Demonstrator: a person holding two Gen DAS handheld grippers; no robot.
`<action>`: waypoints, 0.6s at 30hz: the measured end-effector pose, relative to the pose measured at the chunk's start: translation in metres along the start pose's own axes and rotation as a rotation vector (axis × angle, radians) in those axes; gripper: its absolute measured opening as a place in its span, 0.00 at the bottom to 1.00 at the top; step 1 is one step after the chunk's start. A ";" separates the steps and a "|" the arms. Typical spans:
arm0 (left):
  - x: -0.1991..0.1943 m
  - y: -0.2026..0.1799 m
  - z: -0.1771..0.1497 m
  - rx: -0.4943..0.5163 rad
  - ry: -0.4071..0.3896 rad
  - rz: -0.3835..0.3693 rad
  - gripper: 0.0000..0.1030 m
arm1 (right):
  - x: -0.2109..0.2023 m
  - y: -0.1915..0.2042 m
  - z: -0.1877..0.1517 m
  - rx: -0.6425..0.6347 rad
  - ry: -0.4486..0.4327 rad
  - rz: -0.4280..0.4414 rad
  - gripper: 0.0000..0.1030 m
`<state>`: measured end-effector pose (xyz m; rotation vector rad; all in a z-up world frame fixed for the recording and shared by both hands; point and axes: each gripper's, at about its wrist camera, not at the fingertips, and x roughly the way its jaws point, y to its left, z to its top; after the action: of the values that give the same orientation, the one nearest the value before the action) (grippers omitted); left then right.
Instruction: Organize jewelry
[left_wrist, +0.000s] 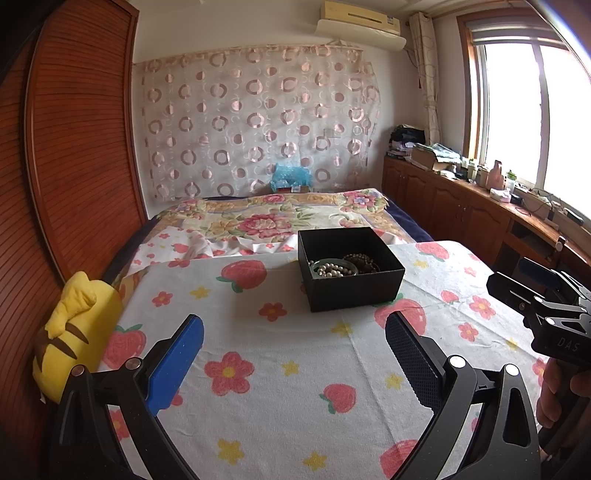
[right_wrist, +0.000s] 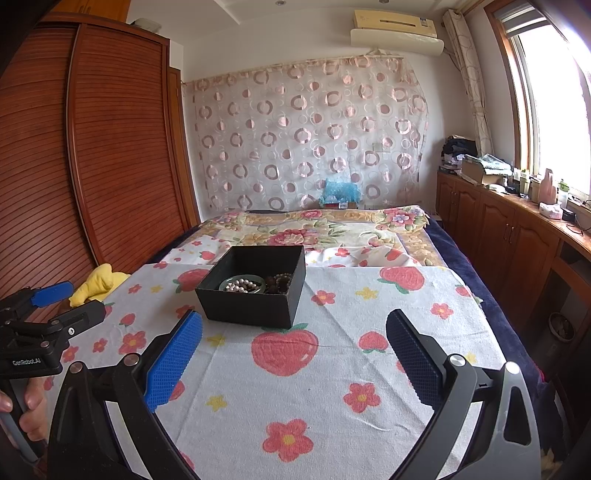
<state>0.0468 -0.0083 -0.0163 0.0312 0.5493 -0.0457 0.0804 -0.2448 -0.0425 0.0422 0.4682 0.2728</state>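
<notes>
A black open box (left_wrist: 351, 291) stands on the strawberry-print cloth (left_wrist: 280, 354); it also shows in the right wrist view (right_wrist: 255, 306). Inside lie a pearl bead bracelet (left_wrist: 334, 271) on a green bangle and a dark brown bead bracelet (left_wrist: 364, 260); both show in the right wrist view, the pearls (right_wrist: 242, 285) and the brown beads (right_wrist: 280, 282). My left gripper (left_wrist: 295, 354) is open and empty, short of the box. My right gripper (right_wrist: 295, 354) is open and empty, right of the box's near corner. Each gripper shows in the other's view, the right one (left_wrist: 539, 306) and the left one (right_wrist: 55, 306).
A yellow plush toy (left_wrist: 74, 332) lies at the cloth's left edge by a wooden wardrobe (left_wrist: 74, 147). Behind the cloth is a bed with a floral blanket (left_wrist: 280, 218). Wooden cabinets (left_wrist: 461, 210) with clutter run under the window at right.
</notes>
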 end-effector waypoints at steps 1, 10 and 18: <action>0.000 -0.001 0.001 0.000 -0.001 0.000 0.92 | 0.000 0.000 -0.001 0.000 0.001 0.001 0.97; -0.006 -0.002 0.007 0.001 -0.013 -0.001 0.92 | 0.000 0.000 -0.001 0.001 -0.002 0.001 0.97; -0.008 -0.003 0.009 0.000 -0.018 -0.002 0.92 | 0.000 0.000 -0.001 0.000 -0.001 0.001 0.97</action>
<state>0.0440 -0.0116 -0.0043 0.0298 0.5312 -0.0479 0.0802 -0.2446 -0.0434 0.0421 0.4671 0.2734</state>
